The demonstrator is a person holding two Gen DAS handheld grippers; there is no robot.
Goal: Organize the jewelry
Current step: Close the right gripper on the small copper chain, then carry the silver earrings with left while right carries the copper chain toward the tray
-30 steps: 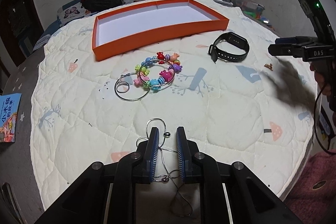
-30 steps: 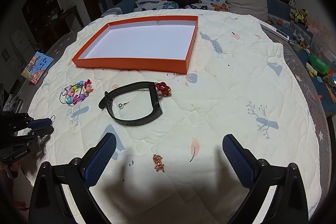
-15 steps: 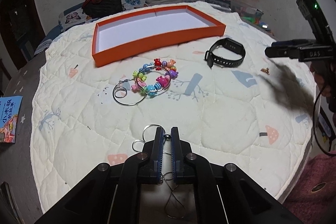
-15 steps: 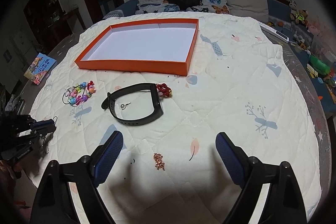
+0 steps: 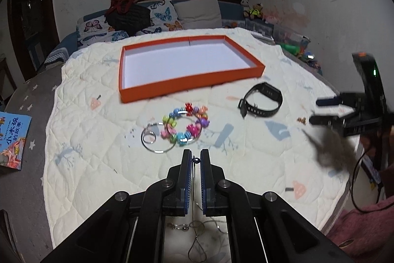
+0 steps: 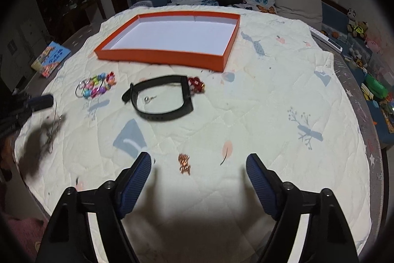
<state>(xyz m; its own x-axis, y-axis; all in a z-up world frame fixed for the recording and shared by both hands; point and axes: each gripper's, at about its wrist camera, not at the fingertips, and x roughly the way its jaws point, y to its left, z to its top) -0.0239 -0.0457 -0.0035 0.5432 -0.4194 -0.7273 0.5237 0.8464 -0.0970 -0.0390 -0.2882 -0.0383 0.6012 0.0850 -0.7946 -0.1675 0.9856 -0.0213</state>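
My left gripper (image 5: 195, 157) is shut on a thin silver necklace chain (image 5: 197, 228), which hangs in loops below the jaws above the quilt. The right wrist view shows that gripper (image 6: 39, 101) at the far left with the chain (image 6: 53, 130) dangling. My right gripper (image 6: 198, 162) hovers low over the quilt. Its jaws are closing, and a small copper-coloured trinket (image 6: 184, 164) lies between them, untouched. An empty orange tray (image 5: 192, 88) sits further back. In front of it lie a black watch (image 5: 261, 102), a colourful bead bracelet (image 5: 187, 125) and silver hoops (image 5: 150, 139).
A red beaded piece (image 6: 195, 85) touches the watch (image 6: 160, 115), and a small pearl earring (image 6: 147, 99) lies inside its band. A children's book (image 5: 12, 139) lies off the quilt at the left. Pillows and a dark bag sit behind the tray (image 6: 160, 58).
My left gripper closed on the necklace chain and rose, lifting it off the quilt. My right gripper's jaws have narrowed around the copper trinket.
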